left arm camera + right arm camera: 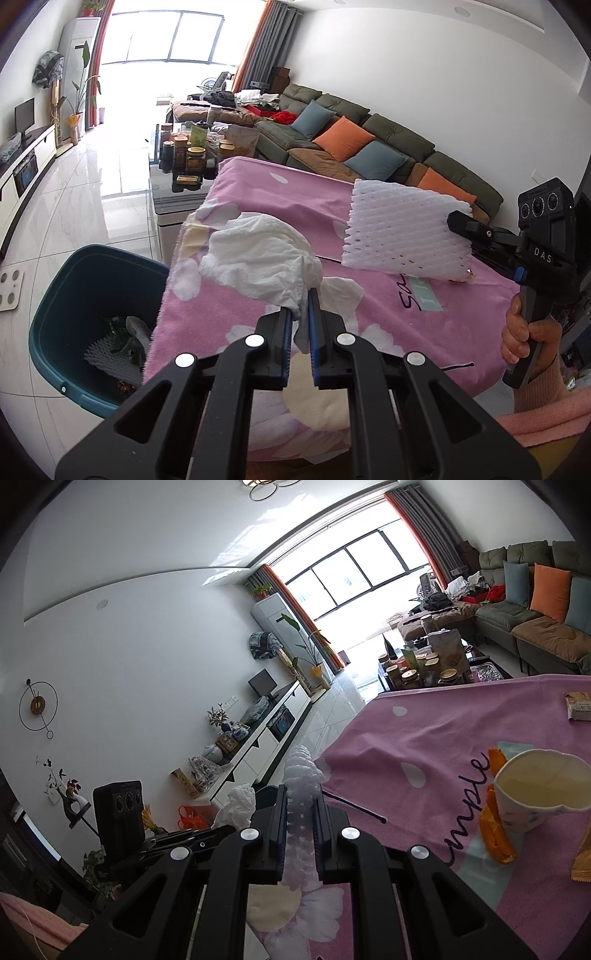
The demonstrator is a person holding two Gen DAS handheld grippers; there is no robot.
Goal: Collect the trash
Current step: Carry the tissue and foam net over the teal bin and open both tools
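While a pink floral cloth [280, 206] covers the counter, the left hand-held gripper [300, 314] clamps a crumpled tissue [258, 258] and the right hand-held gripper [300, 827] pinches white foam netting [402, 236], near a teal bin [55, 295] on the tiled floor [92, 184].

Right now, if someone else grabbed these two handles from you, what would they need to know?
Left gripper: shut on the crumpled tissue, held above the pink cloth.
Right gripper: shut on the white foam net.
Teal bin: on the floor to the left, already holding another foam net and other scraps.
Left to do: drop both items in the bin, then fetch the paper cup, orange peels and wrappers.
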